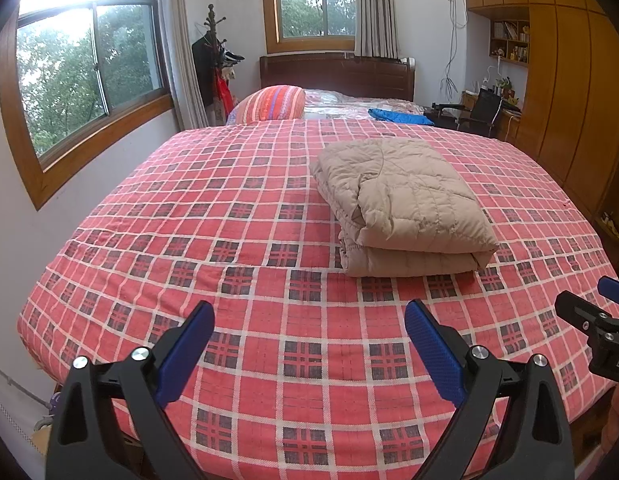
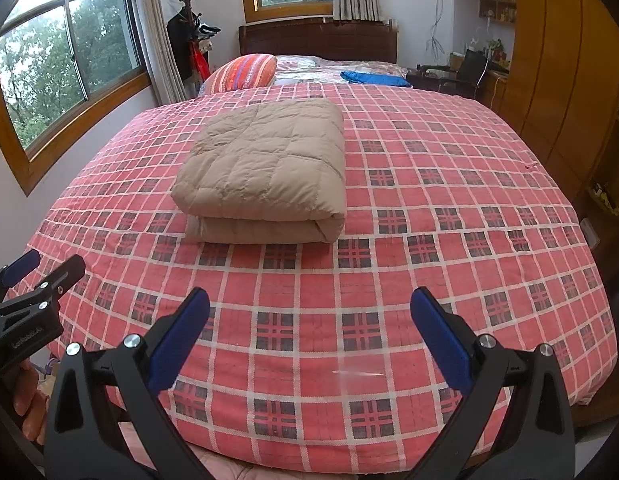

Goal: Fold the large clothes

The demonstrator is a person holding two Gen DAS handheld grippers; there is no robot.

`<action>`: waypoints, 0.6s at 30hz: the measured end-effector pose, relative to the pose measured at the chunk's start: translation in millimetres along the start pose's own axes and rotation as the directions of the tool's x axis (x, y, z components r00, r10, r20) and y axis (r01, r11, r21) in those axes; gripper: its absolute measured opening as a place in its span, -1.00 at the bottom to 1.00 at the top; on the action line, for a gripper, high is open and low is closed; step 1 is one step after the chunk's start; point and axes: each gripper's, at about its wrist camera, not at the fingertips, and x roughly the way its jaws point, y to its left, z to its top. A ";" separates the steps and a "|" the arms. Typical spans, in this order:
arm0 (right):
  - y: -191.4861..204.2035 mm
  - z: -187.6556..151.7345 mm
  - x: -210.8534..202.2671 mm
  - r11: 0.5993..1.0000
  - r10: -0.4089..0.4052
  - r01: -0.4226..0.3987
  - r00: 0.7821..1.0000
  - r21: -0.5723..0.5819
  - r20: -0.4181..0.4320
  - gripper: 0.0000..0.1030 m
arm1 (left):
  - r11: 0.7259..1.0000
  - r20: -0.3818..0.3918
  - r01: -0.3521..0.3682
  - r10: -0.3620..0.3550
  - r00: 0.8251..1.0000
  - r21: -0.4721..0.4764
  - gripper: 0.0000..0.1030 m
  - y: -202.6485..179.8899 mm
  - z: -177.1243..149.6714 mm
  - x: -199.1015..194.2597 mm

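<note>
The beige quilted down garment [image 1: 401, 208] lies folded into a thick rectangular bundle of stacked layers on the red-and-white plaid bedspread [image 1: 237, 240], around the middle of the bed, with its rounded fold facing the near edge. In the right wrist view the same bundle [image 2: 265, 172] sits left of centre, well apart from both tools.

The left gripper [image 1: 309, 344], black with blue ribbed pads, hovers above the near part of the bedspread with its fingers spread wide and nothing between them. The right gripper [image 2: 309, 332] hangs likewise over the near edge, fingers spread apart and empty. Each tool shows at the margin of the other's view, and part of a hand [image 2: 27, 404] grips the left tool's handle.

At the far end lie a striped orange pillow [image 1: 271, 102] on the left and a blue cloth [image 1: 397, 116] to the right, in front of a dark wooden headboard [image 1: 337, 74]. A wooden-framed window [image 1: 85, 80] fills the left wall; a wooden wardrobe [image 1: 569, 92] stands on the right.
</note>
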 end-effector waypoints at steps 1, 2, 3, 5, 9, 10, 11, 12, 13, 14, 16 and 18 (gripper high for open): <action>0.2 0.1 0.2 1.000 0.001 -0.001 1.000 -0.001 -0.001 0.94 | 1.000 -0.001 0.001 -0.001 1.000 0.000 0.87 -0.3 -0.3 0.3; 0.3 0.2 0.2 1.000 0.001 -0.001 1.000 -0.002 -0.002 0.94 | 1.000 -0.001 0.002 -0.002 1.000 0.001 0.87 -0.8 -0.7 0.7; 0.3 0.4 0.3 1.000 0.002 -0.002 1.000 -0.002 -0.002 0.94 | 1.000 -0.001 0.003 -0.003 1.000 0.002 0.87 -1.1 -1.2 1.1; 1.3 0.2 0.0 1.000 -0.001 0.001 1.000 -0.006 -0.001 0.94 | 1.000 0.000 0.003 -0.003 1.000 0.002 0.87 -0.7 -0.8 1.3; 1.1 0.1 -0.1 1.000 -0.002 0.002 1.000 -0.004 -0.002 0.94 | 1.000 0.001 0.004 -0.004 1.000 0.001 0.87 -0.6 -1.2 2.3; 1.2 0.1 0.0 1.000 -0.003 0.003 1.000 -0.003 -0.003 0.94 | 1.000 0.000 0.004 -0.004 1.000 0.002 0.87 -0.5 -1.1 2.1; 1.1 0.2 0.4 1.000 -0.002 0.002 1.000 -0.001 -0.005 0.94 | 1.000 0.001 0.004 -0.004 1.000 0.001 0.87 -0.5 -1.1 1.9; 0.6 0.2 0.6 1.000 -0.001 0.001 1.000 -0.002 -0.006 0.94 | 1.000 0.000 0.004 -0.004 1.000 0.001 0.87 -0.6 -1.0 1.7; 1.0 0.0 0.9 1.000 -0.002 0.002 1.000 0.001 -0.010 0.94 | 1.000 0.001 0.004 -0.004 1.000 0.001 0.87 -1.0 -1.4 1.7; 0.1 -0.3 1.8 1.000 -0.002 0.002 1.000 0.002 -0.011 0.94 | 1.000 0.001 0.004 -0.004 1.000 0.001 0.87 -1.2 -1.7 1.5; 0.1 -0.8 2.1 1.000 -0.002 0.003 1.000 0.002 -0.013 0.94 | 1.000 0.000 0.003 -0.003 1.000 0.001 0.87 -0.5 -0.9 1.8; 0.2 -0.7 2.0 1.000 -0.002 0.002 1.000 0.002 -0.012 0.94 | 1.000 0.001 0.004 -0.004 1.000 0.001 0.87 -0.7 -1.0 1.6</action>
